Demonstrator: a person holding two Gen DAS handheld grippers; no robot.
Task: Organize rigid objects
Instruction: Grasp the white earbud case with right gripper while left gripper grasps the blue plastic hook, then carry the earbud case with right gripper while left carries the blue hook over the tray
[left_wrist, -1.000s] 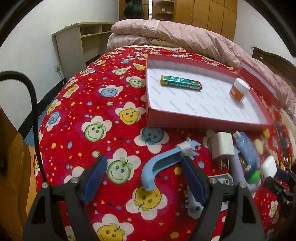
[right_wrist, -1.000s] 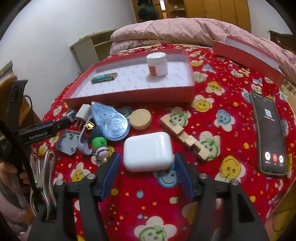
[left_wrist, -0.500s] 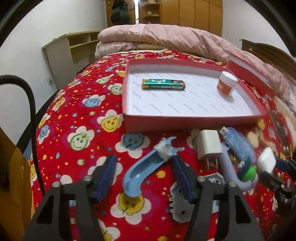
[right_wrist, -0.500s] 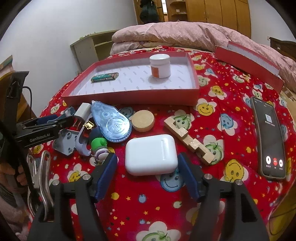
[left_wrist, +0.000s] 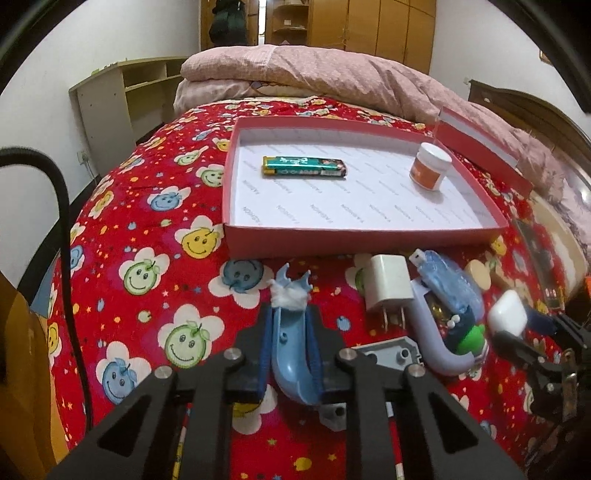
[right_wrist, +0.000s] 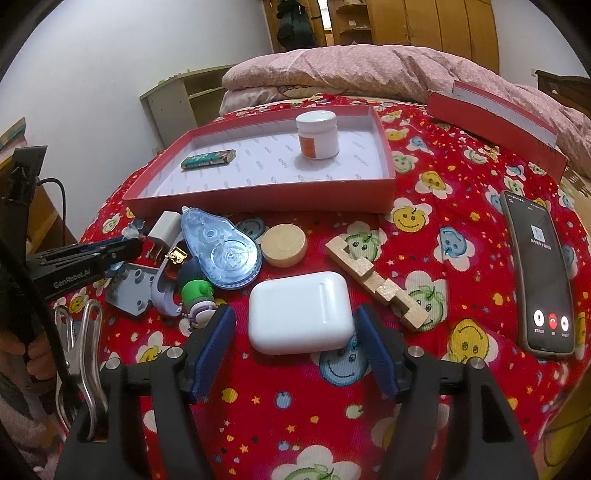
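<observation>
Your left gripper (left_wrist: 290, 354) is clamped on the curved blue plastic tool (left_wrist: 291, 350), near the front wall of the red tray (left_wrist: 354, 242). Only your right wrist view shows the phone (right_wrist: 539, 273) and wooden puzzle piece (right_wrist: 376, 280); there, your right gripper (right_wrist: 295, 354) stands spread, straddling the white earbud case (right_wrist: 299, 312) without contact

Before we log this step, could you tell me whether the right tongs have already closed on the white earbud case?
No, the right tongs stand open, with visible gaps between each finger and the white earbud case.
</observation>
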